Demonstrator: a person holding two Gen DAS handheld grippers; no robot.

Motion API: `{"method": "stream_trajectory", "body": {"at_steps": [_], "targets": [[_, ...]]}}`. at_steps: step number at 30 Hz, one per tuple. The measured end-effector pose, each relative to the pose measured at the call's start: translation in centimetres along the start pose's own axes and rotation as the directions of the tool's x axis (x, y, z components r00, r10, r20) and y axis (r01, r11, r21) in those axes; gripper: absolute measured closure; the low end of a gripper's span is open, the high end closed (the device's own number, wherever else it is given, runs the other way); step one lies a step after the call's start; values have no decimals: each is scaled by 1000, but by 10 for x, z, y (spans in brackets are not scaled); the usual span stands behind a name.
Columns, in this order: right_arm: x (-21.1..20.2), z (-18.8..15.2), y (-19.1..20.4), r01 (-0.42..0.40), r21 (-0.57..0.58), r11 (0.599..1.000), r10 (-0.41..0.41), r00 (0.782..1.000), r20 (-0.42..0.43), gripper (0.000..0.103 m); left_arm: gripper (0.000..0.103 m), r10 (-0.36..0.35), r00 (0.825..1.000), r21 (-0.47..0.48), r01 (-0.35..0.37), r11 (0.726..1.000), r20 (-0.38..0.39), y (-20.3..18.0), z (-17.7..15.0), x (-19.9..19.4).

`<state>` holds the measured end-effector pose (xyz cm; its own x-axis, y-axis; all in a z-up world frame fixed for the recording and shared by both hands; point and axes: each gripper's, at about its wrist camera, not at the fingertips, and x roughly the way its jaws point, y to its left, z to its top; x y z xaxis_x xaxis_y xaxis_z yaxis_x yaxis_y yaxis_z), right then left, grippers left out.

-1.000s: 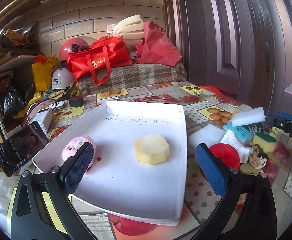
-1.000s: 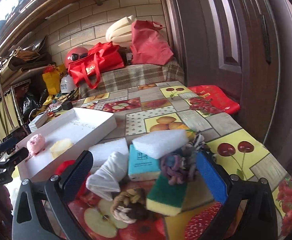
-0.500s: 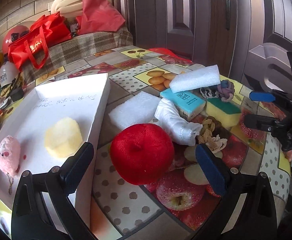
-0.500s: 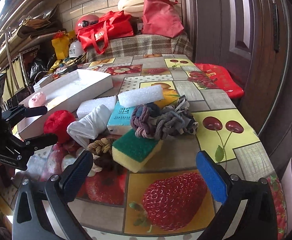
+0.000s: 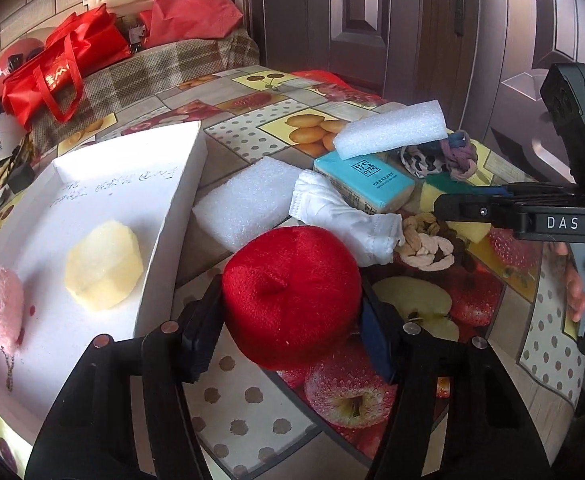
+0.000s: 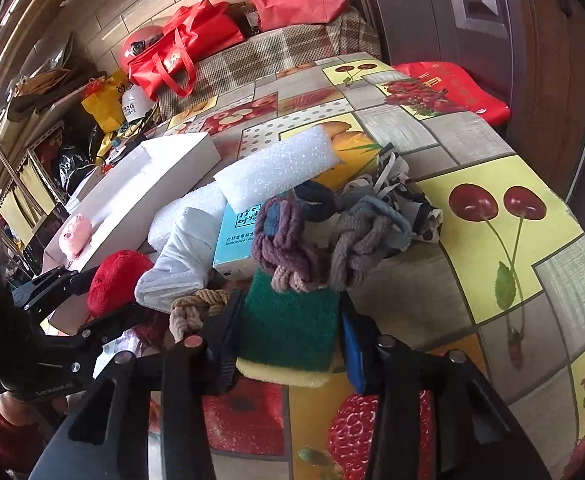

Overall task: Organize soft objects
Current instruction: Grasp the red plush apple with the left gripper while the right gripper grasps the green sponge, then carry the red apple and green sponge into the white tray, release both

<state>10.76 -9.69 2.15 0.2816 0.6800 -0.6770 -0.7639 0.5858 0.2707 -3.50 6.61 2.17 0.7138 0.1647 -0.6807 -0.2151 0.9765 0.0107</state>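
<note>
My left gripper (image 5: 288,332) is shut on a red plush apple (image 5: 292,296), which rests on the table beside the white tray (image 5: 164,248). The tray holds a yellow foam piece (image 5: 102,266) and a pink plush toy (image 5: 0,310). My right gripper (image 6: 288,344) is shut on a green and yellow sponge (image 6: 292,328) on the table. Behind the sponge lie knotted rope toys (image 6: 288,248), a blue tissue pack (image 6: 236,236), a white foam block (image 6: 276,172) and a rolled white cloth (image 6: 176,264).
A second foam slab (image 5: 248,204) lies between the tray and the tissue pack (image 5: 368,182). A beige rope knot (image 6: 196,308) sits left of the sponge. Red bags (image 5: 64,68) lie on a bench at the back. A dark door (image 5: 372,20) stands on the right.
Both grippers moved forward and closed: the left one on the red plush apple, the right one on the green and yellow sponge. Half a second ago both were open and apart from them.
</note>
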Motion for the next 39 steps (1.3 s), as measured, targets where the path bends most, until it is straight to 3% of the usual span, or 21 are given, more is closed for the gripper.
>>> {"method": "stream_trajectory", "body": {"at_steps": [5,12,16,21,24,27,39], "targets": [[-30,-13,-2,-71,-8,997,71,990,118,61,42,14,996,14,-16,1000,86,-3,-2,-17],[-50,-15,21,-129,-115,985,153,962,228,61,42,43,978,2,-45,999,206,0,-5,-39],[-61,-19,36,-168,-169,971,213,929,304,61,42,53,969,-28,-47,998,242,4,-7,-46],[-73,-14,41,-94,-128,987,144,871,470,61,42,66,961,-49,-55,997,269,8,-7,-51],[-63,-10,45,-56,-105,993,100,872,479,61,42,77,954,-40,-68,997,289,5,-9,-54],[-62,-8,49,-37,-102,994,84,857,509,61,42,86,947,-30,-81,996,308,2,-11,-58],[-50,-12,84,-29,-198,980,122,870,478,61,42,90,935,-62,-73,995,344,9,-14,-66]]}}
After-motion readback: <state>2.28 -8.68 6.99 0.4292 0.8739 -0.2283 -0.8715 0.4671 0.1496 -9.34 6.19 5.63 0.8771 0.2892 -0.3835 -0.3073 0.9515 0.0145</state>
